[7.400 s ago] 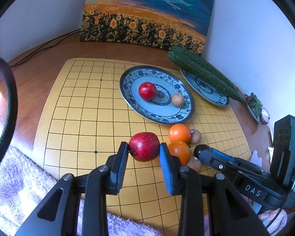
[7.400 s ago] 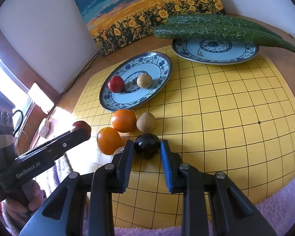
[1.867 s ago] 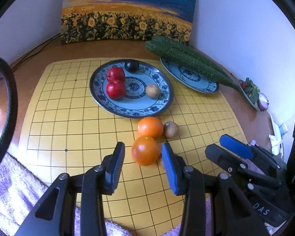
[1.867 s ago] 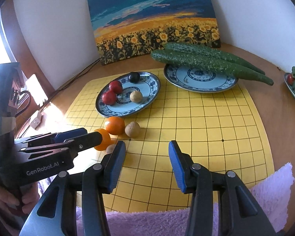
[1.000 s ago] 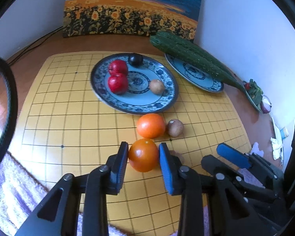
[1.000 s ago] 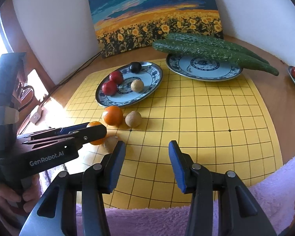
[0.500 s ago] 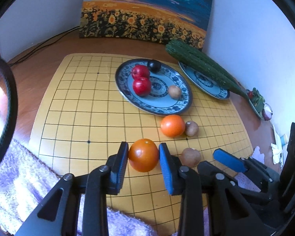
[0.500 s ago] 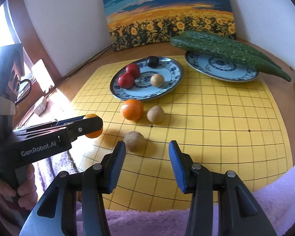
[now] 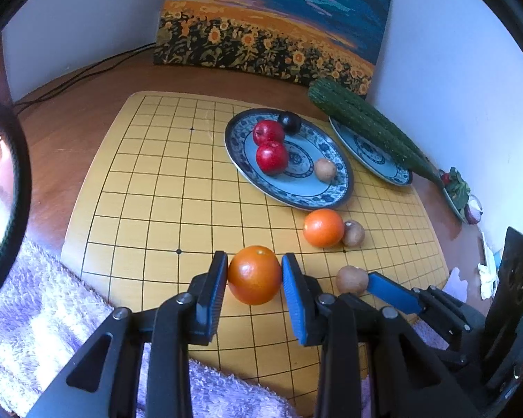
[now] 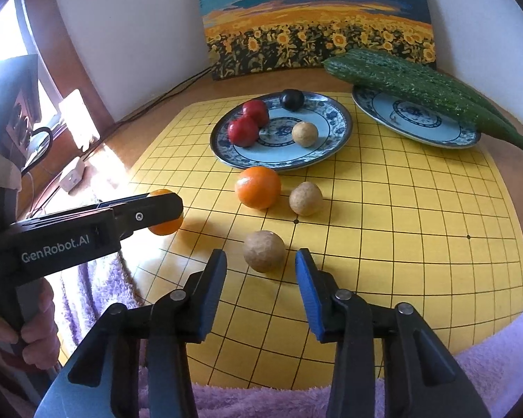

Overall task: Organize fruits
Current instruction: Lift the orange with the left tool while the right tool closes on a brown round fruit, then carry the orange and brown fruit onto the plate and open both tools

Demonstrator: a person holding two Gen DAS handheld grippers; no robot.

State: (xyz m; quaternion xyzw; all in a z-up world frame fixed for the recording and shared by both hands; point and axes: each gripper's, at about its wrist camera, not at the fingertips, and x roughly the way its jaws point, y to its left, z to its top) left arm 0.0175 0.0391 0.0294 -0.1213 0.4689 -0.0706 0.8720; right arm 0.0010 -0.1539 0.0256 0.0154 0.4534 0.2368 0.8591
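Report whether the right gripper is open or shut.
Open: the right gripper has its jaws spread, apart from the brown fruit between them.

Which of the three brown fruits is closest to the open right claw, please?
The brown fruit lying alone on the board, just ahead of the right claw; another sits beside the orange, the third on the plate.

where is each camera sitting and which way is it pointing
Left wrist: on the left tongs, looking along them across the go board to the fruit plate; an orange is clamped.
Right wrist: on the open right tongs, facing a brown fruit; the left hand shows.
Shared: plate, second orange, cucumbers, painting.
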